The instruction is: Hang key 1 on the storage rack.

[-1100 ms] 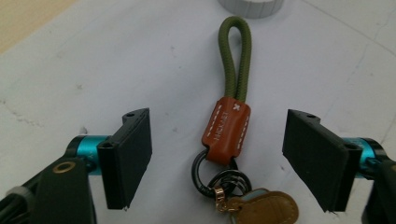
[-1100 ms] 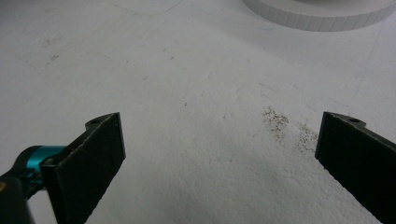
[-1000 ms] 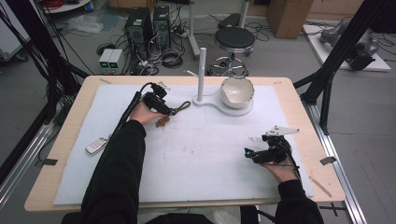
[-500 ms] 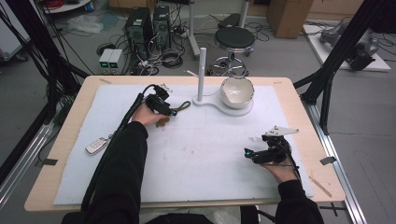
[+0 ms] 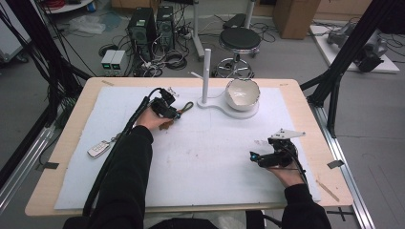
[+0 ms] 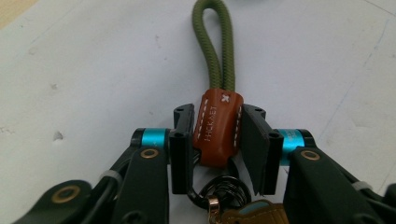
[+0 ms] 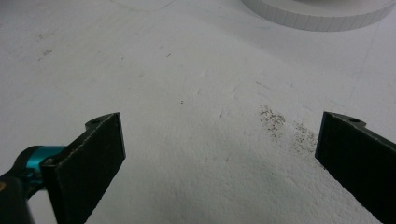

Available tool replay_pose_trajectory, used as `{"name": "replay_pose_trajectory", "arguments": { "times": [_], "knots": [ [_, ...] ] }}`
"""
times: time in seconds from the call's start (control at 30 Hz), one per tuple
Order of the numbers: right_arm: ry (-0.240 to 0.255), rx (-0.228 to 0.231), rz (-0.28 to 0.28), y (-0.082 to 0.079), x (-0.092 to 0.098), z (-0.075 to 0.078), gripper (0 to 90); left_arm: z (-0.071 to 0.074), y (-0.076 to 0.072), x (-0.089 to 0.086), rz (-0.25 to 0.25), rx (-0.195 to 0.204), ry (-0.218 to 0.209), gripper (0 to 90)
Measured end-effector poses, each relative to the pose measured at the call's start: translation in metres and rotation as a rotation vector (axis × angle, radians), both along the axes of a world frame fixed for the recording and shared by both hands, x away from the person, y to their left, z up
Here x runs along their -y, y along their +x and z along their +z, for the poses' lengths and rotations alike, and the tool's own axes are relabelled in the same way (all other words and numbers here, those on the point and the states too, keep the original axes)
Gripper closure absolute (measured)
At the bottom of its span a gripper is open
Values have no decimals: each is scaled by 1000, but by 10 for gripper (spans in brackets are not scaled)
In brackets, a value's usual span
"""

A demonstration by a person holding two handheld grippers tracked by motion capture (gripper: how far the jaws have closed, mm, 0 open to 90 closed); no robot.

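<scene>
A keychain lies on the white mat: an olive-green rope loop (image 6: 215, 46), a brown stitched leather band (image 6: 218, 128), and a ring with a key (image 6: 233, 207) below it. My left gripper (image 6: 217, 140) is shut on the leather band, one black jaw pressed against each side. In the high view that gripper (image 5: 177, 114) sits at the back left of the mat, and the green loop (image 5: 187, 107) points toward the white stand. My right gripper (image 5: 253, 156) rests near the front right. Its jaws are wide open over bare mat (image 7: 219, 158).
A white stand with an upright post (image 5: 206, 71) and a white bowl (image 5: 242, 93) on its base sit at the back centre. A car key fob (image 5: 99, 149) lies at the left. The white mat (image 5: 205, 157) covers the wooden table.
</scene>
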State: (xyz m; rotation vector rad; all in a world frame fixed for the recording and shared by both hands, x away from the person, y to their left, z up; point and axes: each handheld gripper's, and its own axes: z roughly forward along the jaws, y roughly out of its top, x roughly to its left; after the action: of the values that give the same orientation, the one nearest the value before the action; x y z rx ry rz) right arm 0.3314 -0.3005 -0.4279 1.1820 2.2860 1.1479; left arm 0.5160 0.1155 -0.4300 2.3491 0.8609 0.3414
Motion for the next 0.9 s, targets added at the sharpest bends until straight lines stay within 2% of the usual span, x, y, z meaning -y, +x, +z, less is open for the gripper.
{"name": "replay_pose_trajectory", "arguments": {
  "times": [0.17,0.33,0.5,0.67,0.83,0.9],
  "knots": [
    [2,0,-3,0,0,0,7,0,-1,1,7,5,5,693],
    [3,6,-1,-1,0,1,7,2,-3,3,-1,18,34,717],
    [3,6,-4,-2,1,1,7,4,-4,1,-25,-3,35,728],
    [1,-2,-5,-1,1,1,7,11,-4,-3,-22,-10,0,736],
    [1,4,1,0,1,1,7,21,-7,-6,-36,20,2,740],
    [3,0,0,0,1,1,7,26,-8,-8,-40,29,-25,740]
  ]
}}
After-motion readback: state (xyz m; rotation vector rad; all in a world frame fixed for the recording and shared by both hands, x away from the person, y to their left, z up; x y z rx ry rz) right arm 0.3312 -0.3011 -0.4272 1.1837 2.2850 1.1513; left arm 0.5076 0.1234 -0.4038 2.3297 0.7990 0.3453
